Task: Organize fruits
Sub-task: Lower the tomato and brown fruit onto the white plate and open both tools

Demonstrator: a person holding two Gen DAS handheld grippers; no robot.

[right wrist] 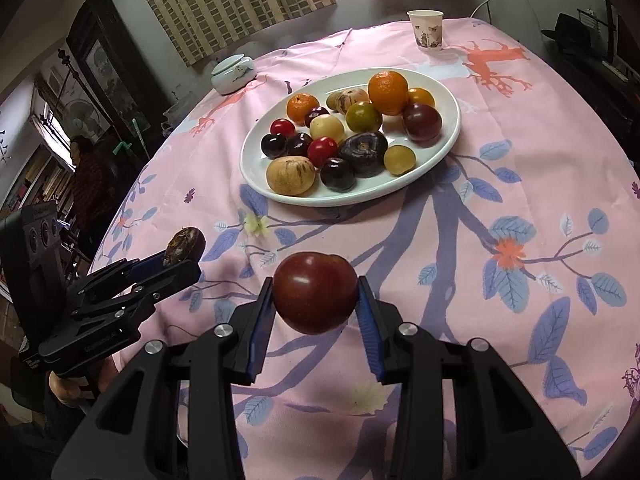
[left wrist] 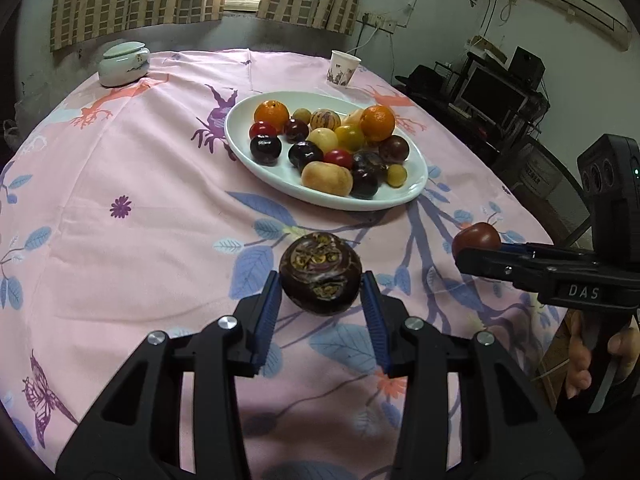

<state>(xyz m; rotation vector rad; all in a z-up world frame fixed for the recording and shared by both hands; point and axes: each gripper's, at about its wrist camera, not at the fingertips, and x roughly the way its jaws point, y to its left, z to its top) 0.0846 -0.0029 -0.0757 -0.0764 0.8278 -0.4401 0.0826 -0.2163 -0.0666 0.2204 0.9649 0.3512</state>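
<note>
A dark purple mangosteen with a mottled top hangs above the pink floral tablecloth, and my left gripper is shut on it. From the right wrist view the same fruit sits at the left gripper's tips. My right gripper is shut on a dark red tomato, also held off the cloth; the left wrist view shows that tomato at the far right. Beyond both grippers a white oval plate holds several oranges, plums, tomatoes and yellow fruits.
A paper cup stands at the table's far side and a lidded ceramic jar at the far left. A hand grips the right tool. A person is beyond the table's left edge.
</note>
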